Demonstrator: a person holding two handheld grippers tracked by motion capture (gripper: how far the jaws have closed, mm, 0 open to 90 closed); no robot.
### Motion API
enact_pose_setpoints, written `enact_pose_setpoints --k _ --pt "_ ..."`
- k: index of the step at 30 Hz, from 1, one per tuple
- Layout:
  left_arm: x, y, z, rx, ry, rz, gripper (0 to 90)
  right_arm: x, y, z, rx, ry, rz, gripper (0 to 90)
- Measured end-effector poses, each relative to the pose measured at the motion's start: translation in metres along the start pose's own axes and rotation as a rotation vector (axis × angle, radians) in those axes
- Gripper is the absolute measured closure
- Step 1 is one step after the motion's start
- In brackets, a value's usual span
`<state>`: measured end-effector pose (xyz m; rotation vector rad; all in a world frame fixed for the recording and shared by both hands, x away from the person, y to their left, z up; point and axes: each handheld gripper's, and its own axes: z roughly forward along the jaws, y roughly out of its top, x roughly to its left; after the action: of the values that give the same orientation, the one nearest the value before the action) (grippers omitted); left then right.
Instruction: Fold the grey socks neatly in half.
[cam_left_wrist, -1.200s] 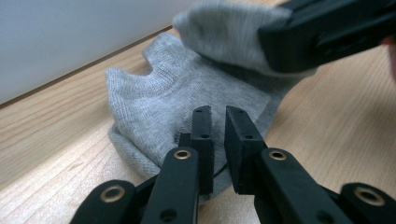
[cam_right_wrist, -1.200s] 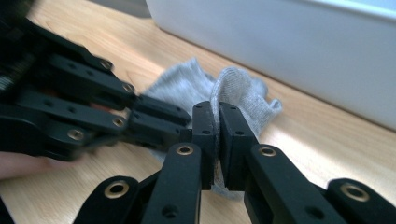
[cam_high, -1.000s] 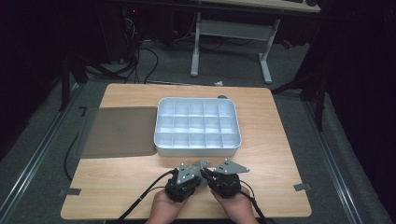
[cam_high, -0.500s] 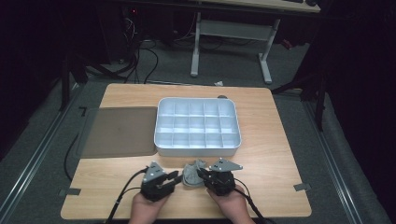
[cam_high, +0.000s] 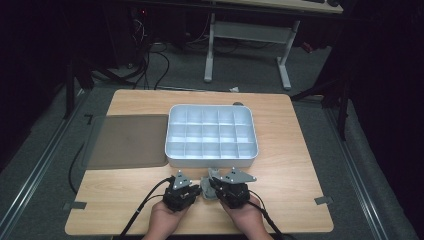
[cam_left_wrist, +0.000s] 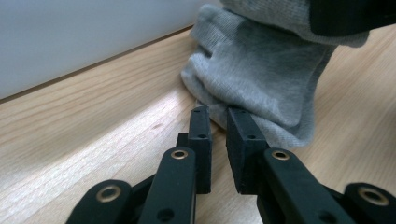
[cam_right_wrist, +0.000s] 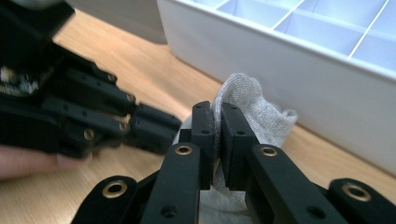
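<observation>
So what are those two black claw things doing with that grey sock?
A person holds a gripper in each hand at a wooden table. The right gripper has its fingers pinched on a grey sock lying just in front of a white divided tray. The left gripper has just been closing its fingers at the sock's edge, with nothing between them.

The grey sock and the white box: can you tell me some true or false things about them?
1. The right tool pinches the soft grey knitted sock. True.
2. The sock lies inside the white plastic box with many compartments. False: it lies on the light wooden table, in front of the box.
3. The left tool grips the sock tightly. False: its jaws stand slightly apart with nothing between them, tips right at the sock.
4. The compartments of the box are empty. True.
5. A flat grey mat lies left of the box. True.
</observation>
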<state>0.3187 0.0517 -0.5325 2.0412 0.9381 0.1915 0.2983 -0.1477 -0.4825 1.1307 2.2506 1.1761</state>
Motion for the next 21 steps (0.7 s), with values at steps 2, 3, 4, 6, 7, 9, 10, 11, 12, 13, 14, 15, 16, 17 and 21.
enact_pose_setpoints --k 2,3,4,6,7,9,10,11,12,13,14,15,16,17,21 --pt "0.0 0.001 0.0 -0.006 -0.003 -0.002 80.0 0.001 0.0 0.0 0.003 0.011 -0.002 85.8" --pt "-0.001 0.001 0.001 -0.004 -0.003 0.004 80.0 0.003 -0.002 0.003 0.022 0.028 -0.012 85.8" --pt "-0.001 0.001 0.001 -0.004 -0.003 0.004 80.1 0.003 -0.002 0.003 0.022 0.028 -0.012 85.8" --pt "-0.001 0.001 0.002 -0.002 -0.002 0.008 80.1 0.005 -0.006 0.007 0.045 0.045 -0.02 85.8" --pt "-0.001 0.0 0.002 -0.002 -0.002 0.011 80.1 0.006 -0.009 0.01 0.056 0.05 -0.024 85.8" --pt "-0.001 0.0 0.002 -0.003 -0.003 0.012 80.1 0.006 -0.016 0.015 0.081 0.045 -0.027 85.6" --pt "-0.001 0.0 0.002 -0.003 -0.003 0.012 80.1 0.005 -0.018 0.017 0.093 0.043 -0.024 85.6" --pt "-0.002 0.0 0.002 -0.003 -0.002 0.013 80.1 0.004 -0.02 0.019 0.101 0.044 -0.022 85.5" --pt "-0.002 0.0 0.002 -0.002 -0.003 0.013 80.1 0.004 -0.02 0.019 0.101 0.044 -0.022 85.5" --pt "-0.002 0.0 0.002 0.001 -0.003 0.016 80.0 0.003 -0.025 0.022 0.122 0.041 -0.023 85.1" --pt "-0.002 0.0 0.002 -0.002 -0.004 0.014 80.0 0.003 -0.025 0.022 0.122 0.041 -0.023 85.1" --pt "-0.002 0.0 0.002 -0.002 -0.003 0.017 79.7 0.002 -0.028 0.024 0.125 0.038 -0.025 84.9" --pt "-0.002 0.0 0.001 -0.005 -0.002 0.019 79.0 0.002 -0.029 0.024 0.119 0.038 -0.027 84.8" --pt "-0.002 0.0 0.0 -0.018 0.003 0.018 78.3 0.002 -0.03 0.024 0.117 0.037 -0.027 84.8" --pt "-0.004 0.003 -0.01 -0.082 0.023 0.037 77.9 0.004 -0.03 0.024 0.117 0.03 -0.035 84.5"
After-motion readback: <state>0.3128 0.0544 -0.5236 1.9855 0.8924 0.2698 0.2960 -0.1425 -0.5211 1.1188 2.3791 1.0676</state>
